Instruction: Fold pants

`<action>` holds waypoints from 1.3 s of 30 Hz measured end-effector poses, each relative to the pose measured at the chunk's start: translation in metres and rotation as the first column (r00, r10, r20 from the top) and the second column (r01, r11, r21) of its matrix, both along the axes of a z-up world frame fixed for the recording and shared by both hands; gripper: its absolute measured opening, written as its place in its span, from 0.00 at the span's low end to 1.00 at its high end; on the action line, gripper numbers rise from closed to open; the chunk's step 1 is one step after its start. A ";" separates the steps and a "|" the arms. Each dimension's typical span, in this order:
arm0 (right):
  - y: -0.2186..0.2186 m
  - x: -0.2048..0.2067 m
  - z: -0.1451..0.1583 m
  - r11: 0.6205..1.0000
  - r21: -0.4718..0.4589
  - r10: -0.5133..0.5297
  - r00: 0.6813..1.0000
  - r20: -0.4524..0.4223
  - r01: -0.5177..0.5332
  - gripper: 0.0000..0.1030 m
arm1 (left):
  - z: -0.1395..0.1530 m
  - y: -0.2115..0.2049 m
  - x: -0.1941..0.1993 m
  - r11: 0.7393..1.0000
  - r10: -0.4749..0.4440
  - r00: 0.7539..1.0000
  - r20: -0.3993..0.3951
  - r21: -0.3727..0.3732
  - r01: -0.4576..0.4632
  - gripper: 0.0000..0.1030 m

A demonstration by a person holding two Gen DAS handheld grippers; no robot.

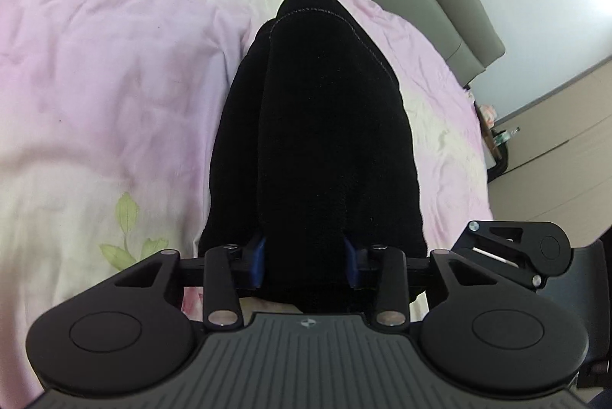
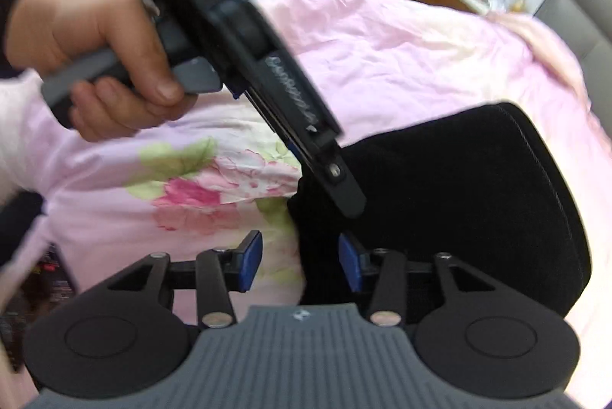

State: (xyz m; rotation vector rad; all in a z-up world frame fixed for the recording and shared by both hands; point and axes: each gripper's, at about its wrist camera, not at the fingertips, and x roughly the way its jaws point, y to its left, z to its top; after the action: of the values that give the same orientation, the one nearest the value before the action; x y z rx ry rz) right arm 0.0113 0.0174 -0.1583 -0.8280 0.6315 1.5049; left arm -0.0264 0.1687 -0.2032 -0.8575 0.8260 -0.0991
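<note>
Left hand-held gripper [image 1: 306, 261] clamped on the near end of the black fleecy pants [image 1: 321, 126], folded long on the pink floral bedsheet [image 1: 114, 45]. Right hand-held gripper [image 2: 300, 261] half-open, pads free, at the pants' edge.

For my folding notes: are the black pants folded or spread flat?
Folded: the pants lie on the bedsheet as a narrow layered bundle.

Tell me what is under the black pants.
The black pants lie on a pink flowered bedcover, which shows all around them. The part directly beneath is covered, so anything else there stays hidden.
</note>
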 end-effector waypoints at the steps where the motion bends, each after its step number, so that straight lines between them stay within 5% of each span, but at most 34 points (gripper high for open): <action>1: -0.003 0.011 0.005 1.000 0.008 -0.028 0.999 -0.028 0.028 0.40 | -0.001 0.004 -0.002 1.000 0.006 1.000 0.002 -0.023 -0.006 0.40; 7: -0.018 0.092 0.026 0.943 0.086 -0.299 0.930 -0.215 0.323 0.40 | 0.038 0.016 -0.019 0.999 -0.018 0.986 0.163 -0.039 0.025 0.36; 10: -0.020 0.107 0.027 0.919 0.097 -0.346 0.899 -0.268 0.382 0.40 | 0.051 0.015 -0.013 0.998 -0.053 0.987 0.149 0.036 0.049 0.36; 14: -0.009 0.103 0.016 0.913 0.106 -0.366 0.906 -0.211 0.393 0.40 | 0.005 0.024 -0.012 1.000 -0.017 1.000 0.024 -0.006 0.018 0.36; 17: 0.001 0.094 -0.014 0.930 0.051 -0.357 0.926 -0.126 0.365 0.40 | -0.009 0.012 -0.013 0.989 -0.043 0.999 0.000 0.144 0.043 0.37; 20: -0.014 0.071 -0.039 0.932 0.096 -0.351 0.936 -0.012 0.350 0.42 | -0.005 0.008 -0.011 0.983 -0.080 0.997 -0.005 0.163 0.079 0.37; 26: -0.055 0.076 -0.043 0.896 0.090 -0.418 0.894 -0.160 0.435 0.42 | -0.008 0.013 -0.013 0.992 -0.061 0.998 -0.003 0.111 0.061 0.39; 31: -0.065 0.064 -0.035 0.914 0.078 -0.387 0.914 -0.120 0.397 0.41 | 0.002 0.006 -0.012 0.981 -0.066 0.998 -0.011 0.182 0.066 0.40; 35: -0.058 0.103 -0.002 0.806 0.219 -0.517 0.835 -0.189 0.549 0.43 | -0.001 0.009 -0.014 0.985 -0.052 0.998 -0.021 0.161 0.055 0.41; 39: -0.031 0.160 0.004 0.707 0.200 -0.597 0.724 -0.346 0.678 0.42 | -0.002 0.008 -0.014 0.987 -0.043 0.999 -0.032 0.153 0.048 0.44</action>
State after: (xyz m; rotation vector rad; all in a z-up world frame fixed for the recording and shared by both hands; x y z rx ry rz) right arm 0.1708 -0.0138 -0.1548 -0.1121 0.7496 1.0123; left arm -0.0405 0.1771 -0.2048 -0.6963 0.8691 -0.0623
